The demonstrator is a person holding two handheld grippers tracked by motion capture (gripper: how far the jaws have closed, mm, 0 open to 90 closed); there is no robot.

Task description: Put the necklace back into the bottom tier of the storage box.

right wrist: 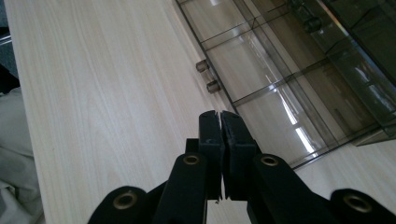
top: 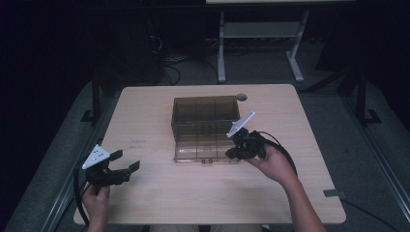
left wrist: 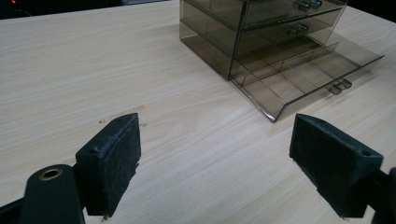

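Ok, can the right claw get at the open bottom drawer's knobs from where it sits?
Probably yes. The right claw is shut and empty beside the pulled-out drawer, and only bare table lies between it and the knobs; it must open first.

High cam sits above the person's side, looking fwd and down on the whole counter (top: 145, 203). Left tongs (left wrist: 215, 154) cam rides low near the counter, facing the drawer box (left wrist: 261, 42) from a way off. Right tongs (right wrist: 220, 135) cam is close over the open bottom drawer (right wrist: 261, 79); all three share it.
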